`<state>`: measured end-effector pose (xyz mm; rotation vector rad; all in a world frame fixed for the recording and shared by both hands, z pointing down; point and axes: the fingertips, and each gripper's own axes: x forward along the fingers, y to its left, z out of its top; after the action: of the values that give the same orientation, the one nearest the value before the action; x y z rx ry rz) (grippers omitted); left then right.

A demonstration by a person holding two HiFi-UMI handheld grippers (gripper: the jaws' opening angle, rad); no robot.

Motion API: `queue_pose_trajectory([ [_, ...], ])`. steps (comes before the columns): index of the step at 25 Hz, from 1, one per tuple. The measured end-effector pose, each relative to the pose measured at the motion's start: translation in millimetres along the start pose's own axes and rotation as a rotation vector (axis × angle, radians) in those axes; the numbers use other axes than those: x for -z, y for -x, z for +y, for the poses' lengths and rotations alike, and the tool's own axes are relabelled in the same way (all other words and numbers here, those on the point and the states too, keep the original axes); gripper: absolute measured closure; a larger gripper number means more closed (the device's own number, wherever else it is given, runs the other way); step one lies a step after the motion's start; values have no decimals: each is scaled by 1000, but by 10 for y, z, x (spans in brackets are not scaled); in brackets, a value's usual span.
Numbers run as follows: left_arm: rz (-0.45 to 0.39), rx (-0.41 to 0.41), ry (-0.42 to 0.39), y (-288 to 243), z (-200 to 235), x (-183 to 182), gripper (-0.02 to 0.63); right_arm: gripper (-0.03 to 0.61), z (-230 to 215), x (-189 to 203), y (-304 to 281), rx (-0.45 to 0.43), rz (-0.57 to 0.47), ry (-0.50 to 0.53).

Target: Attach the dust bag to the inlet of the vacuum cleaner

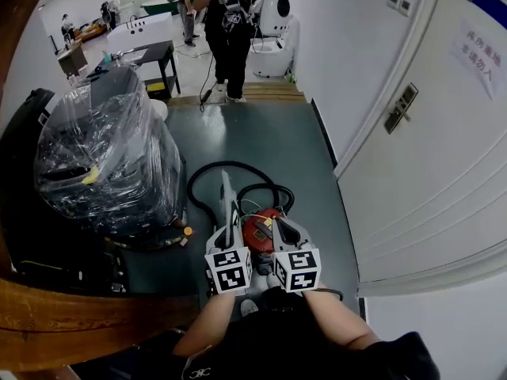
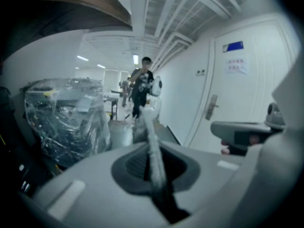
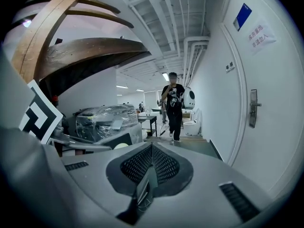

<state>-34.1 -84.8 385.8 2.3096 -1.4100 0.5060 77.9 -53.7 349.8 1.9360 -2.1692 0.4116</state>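
The left gripper (image 2: 154, 179) is clamped on the pale edge of the dust bag (image 2: 150, 132), which stands up from its jaws. The bag looks light, soft and floppy, so any stiffer rim at its mouth seems the best hold. The red vacuum cleaner (image 1: 258, 232) lies on the floor just ahead; the right gripper (image 3: 151, 170) is clenched shut

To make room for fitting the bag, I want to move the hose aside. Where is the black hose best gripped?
Grip the black hose on its far loop, from above, with the jaws across the tube. There it lies flat on the floor, clear of the red vacuum cleaner.
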Motion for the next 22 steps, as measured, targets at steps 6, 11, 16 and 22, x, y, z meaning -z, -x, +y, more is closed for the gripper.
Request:
queue_pose_trajectory([
  [6,24,-60,22,-197,62,129,591,580,-176,172,-242,-43,64,-9],
  [11,75,-121,57,-399,181,450,591,580,-316,501,-468,-76,154,-8],
  [16,123,-171,95,-566,281,718,591,580,-449,788,-715,-110,220,-3],
  [22,152,-225,124,-809,449,1057,591,580,-556,1137,-1041,-134,286,10],
])
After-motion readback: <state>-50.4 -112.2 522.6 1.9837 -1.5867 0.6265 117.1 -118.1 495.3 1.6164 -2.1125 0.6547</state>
